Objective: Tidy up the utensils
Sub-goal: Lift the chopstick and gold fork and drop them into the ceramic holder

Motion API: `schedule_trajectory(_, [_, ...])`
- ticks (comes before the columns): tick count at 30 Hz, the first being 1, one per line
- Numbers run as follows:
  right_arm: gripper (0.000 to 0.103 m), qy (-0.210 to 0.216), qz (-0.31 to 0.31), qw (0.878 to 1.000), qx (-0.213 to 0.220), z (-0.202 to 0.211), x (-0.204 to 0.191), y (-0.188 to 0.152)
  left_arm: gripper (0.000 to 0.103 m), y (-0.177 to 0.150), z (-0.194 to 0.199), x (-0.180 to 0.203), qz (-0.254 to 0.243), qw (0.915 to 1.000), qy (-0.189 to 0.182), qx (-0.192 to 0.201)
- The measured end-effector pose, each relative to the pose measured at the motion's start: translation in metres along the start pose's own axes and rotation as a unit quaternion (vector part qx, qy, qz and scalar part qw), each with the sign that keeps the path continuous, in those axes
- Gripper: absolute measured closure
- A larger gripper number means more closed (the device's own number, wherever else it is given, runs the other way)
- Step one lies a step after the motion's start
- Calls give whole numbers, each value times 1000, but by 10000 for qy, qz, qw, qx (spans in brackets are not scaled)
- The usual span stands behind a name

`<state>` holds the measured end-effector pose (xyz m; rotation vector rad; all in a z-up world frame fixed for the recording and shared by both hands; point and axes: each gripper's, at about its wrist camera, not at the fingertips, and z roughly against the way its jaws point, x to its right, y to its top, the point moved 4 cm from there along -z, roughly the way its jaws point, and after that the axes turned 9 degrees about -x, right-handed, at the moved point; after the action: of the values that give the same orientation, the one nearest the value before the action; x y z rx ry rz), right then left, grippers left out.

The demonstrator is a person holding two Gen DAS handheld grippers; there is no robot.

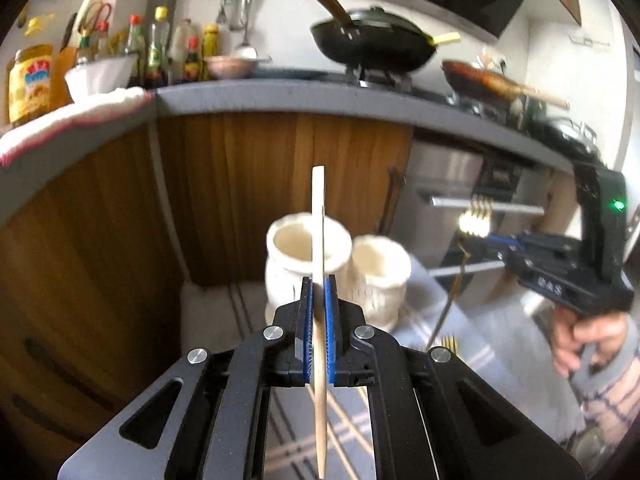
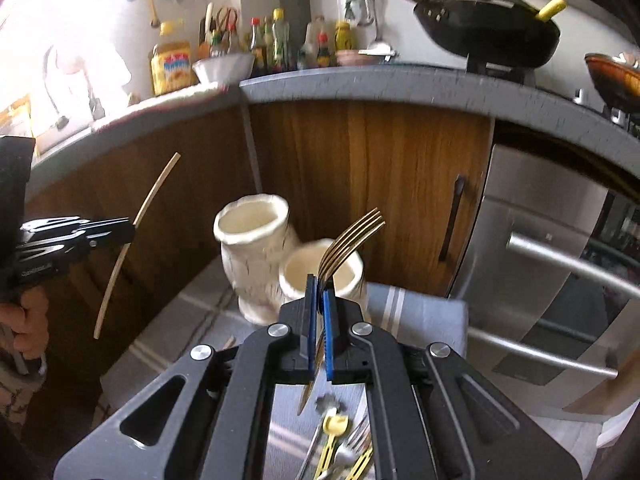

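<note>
While each tool [image 1: 319,300] [image 2: 318,300] clamps, chopstick [image 1: 319,216] and fork [image 2: 352,236] hover above jars [image 2: 252,248].

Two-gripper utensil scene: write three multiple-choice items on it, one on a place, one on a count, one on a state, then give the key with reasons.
1. Where do the cream holders stand?
A. on the striped cloth, before the wooden cabinet
B. on the stove
C. inside the steel oven

2. How many cream holders are there?
A. one
B. two
C. four

3. What does the right gripper hold?
A. nothing, jaws wide
B. a yellow peeler
C. a gold fork, tines up

Key:
1 A, both views show them on the cloth at the cabinet front.
2 B, a taller one and a shorter one stand side by side.
3 C, its blue pads close on the fork's neck, while the left gripper clamps a chopstick.
</note>
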<state>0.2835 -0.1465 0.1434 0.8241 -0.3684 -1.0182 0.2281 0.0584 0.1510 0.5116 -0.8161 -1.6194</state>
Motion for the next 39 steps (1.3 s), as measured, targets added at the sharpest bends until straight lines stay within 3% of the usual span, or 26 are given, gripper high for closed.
schedule_trajectory(8, [100,-242,186,9987,411,28,-1,50,97,72,5,6,33,9975,-53,702])
schedule_trajectory(17, [100,-339,110,9977,582,17,5,102,97,120,-44,0,211,9924,113,1210])
schedule_trajectory(24, [100,-374,184,9989,224,-28,4,87,97,103,-87,-9,375,9876,60,1521])
schedule_trajectory(32, [100,-266,233,9991,-243,-67,3,63,97,56,-106,-18,436,9887,202,1419])
schedule_trajectory(39, [100,-74,58,9992,-388,-89,6,62,97,38,-114,-12,319,9923,275,1167])
